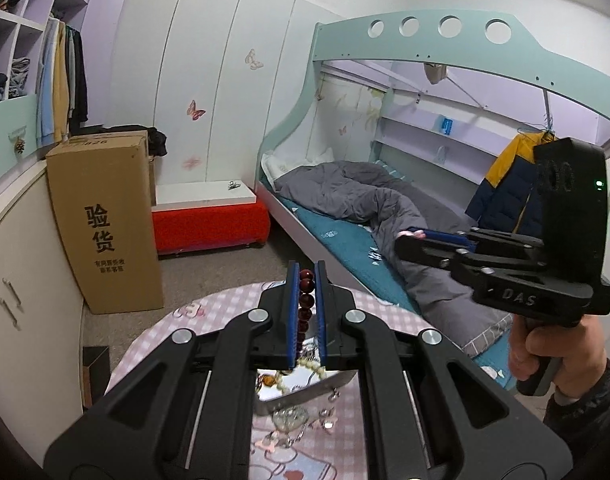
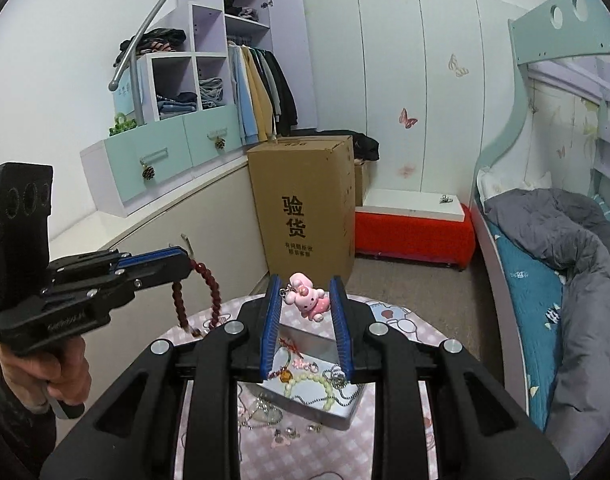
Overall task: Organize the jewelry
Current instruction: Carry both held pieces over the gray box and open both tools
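Observation:
My left gripper (image 1: 307, 276) is shut on a dark red bead bracelet (image 1: 306, 300); in the right wrist view the bracelet (image 2: 215, 300) hangs from it (image 2: 187, 260) as a loop above the table's left side. My right gripper (image 2: 305, 284) holds a pink bunny charm (image 2: 309, 300) by its small chain against the left finger, above a silver tray (image 2: 325, 346); how far its jaws are closed is unclear. In the left wrist view it (image 1: 409, 238) is raised at the right. The tray holds a pale green bead bracelet (image 2: 313, 390), chains and an amber pendant.
Loose earrings and a clear pendant (image 2: 265, 416) lie on the pink checked round table (image 2: 401, 320) in front of the tray. A tall cardboard box (image 2: 305, 204) stands beyond the table, a red bench (image 2: 417, 236) behind, a bed (image 2: 553, 276) to the right.

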The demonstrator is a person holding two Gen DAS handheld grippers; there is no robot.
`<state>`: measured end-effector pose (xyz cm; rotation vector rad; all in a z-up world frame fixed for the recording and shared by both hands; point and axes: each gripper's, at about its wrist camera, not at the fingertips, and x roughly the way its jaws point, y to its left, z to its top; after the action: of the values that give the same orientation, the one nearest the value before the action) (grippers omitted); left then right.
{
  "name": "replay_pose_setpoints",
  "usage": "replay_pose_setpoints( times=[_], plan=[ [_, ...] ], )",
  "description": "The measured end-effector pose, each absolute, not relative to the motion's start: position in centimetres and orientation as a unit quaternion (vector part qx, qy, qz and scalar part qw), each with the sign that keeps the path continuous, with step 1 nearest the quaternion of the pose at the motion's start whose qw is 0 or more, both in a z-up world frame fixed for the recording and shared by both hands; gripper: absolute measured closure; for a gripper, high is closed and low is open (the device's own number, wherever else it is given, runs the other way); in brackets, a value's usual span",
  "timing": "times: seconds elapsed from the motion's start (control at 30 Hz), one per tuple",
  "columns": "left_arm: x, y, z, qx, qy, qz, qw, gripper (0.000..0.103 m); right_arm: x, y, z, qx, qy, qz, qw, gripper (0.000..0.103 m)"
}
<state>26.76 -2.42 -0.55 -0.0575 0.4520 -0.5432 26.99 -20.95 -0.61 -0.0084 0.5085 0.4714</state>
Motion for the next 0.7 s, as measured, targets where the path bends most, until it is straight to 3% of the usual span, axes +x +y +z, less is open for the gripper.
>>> replay_pose_setpoints(
  times=[0.37,0.4,0.43,0.47,0.5,0.57,0.6,0.63,0.7],
  plan=[
    [30.5,-4.8,-2.6,-0.011,0.262,-0.243,0.934,0.093,31.4,-20.5,-4.4,0.024,0.315,0.224,0.922,0.079],
    [30.9,-5.0,-3.0,-0.003,0.269,-0.23,0.935,0.076,31.9,-20.7,-5.0,0.031,0.323,0.22,0.92,0.075],
    [31.0,-4.8,-3.1,-0.001,0.271,-0.217,0.938,0.029,32.3,-20.9,-5.5,0.038,0.331,0.219,0.917,0.063],
    [30.8,-4.5,-3.2,-0.004,0.261,-0.2,0.944,0.006,32.5,-21.1,-5.9,0.043,0.336,0.217,0.916,0.054],
    [30.6,-4.0,-3.1,-0.014,0.246,-0.184,0.952,0.006,32.5,-21.4,-6.2,0.049,0.337,0.209,0.917,0.034],
    [30.7,-3.2,-3.1,-0.023,0.249,-0.183,0.951,0.006,32.3,-21.8,-6.6,0.059,0.332,0.201,0.92,0.023],
    [30.6,-2.7,-3.1,-0.031,0.246,-0.176,0.953,0.006,32.2,-22.1,-6.6,0.065,0.333,0.196,0.92,0.012],
    [30.7,-2.4,-3.0,-0.033,0.244,-0.17,0.954,0.006,32.2,-22.4,-6.6,0.069,0.332,0.189,0.922,0.007],
    [30.7,-1.9,-2.8,-0.036,0.242,-0.163,0.956,0.006,32.0,-22.8,-6.4,0.073,0.329,0.174,0.925,0.007]
  ],
)
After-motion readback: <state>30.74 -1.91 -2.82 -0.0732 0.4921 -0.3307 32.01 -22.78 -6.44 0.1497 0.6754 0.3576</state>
